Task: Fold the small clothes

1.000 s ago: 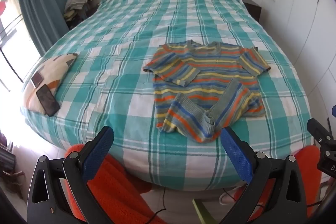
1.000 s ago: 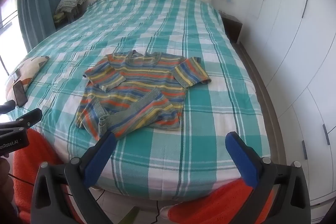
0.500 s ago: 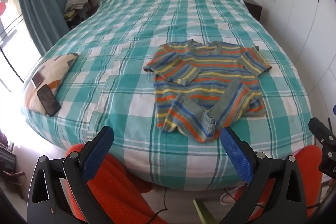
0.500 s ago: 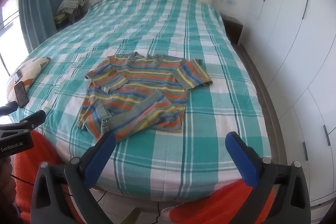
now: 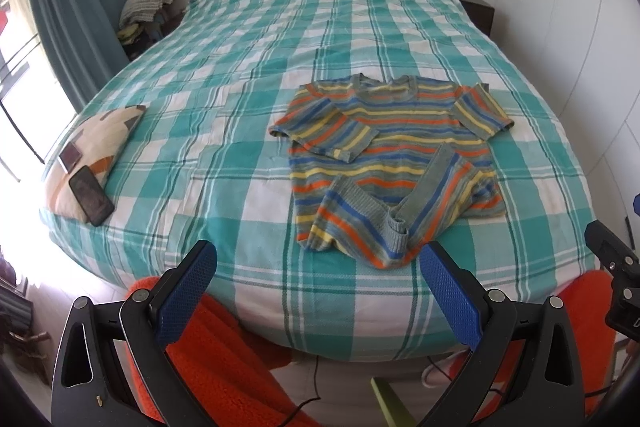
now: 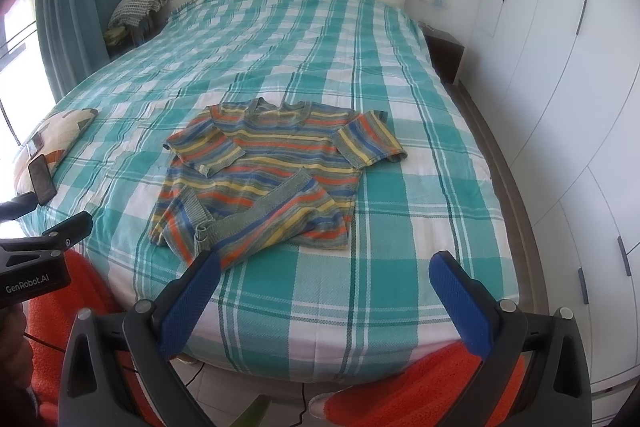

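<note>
Almost nothing has changed: your left hand-held gripper (image 5: 316, 287) and right hand-held gripper (image 6: 324, 297) still hang wide and empty. The striped sweater (image 5: 394, 163) lies rumpled near the bed's (image 5: 240, 131) near edge, so folding hasn't started.

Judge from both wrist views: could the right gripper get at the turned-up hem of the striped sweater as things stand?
Probably yes. The right gripper is open and empty, and the striped sweater lies in the open on the bed with its hem nearest the foot edge. Nothing lies between them.
</note>
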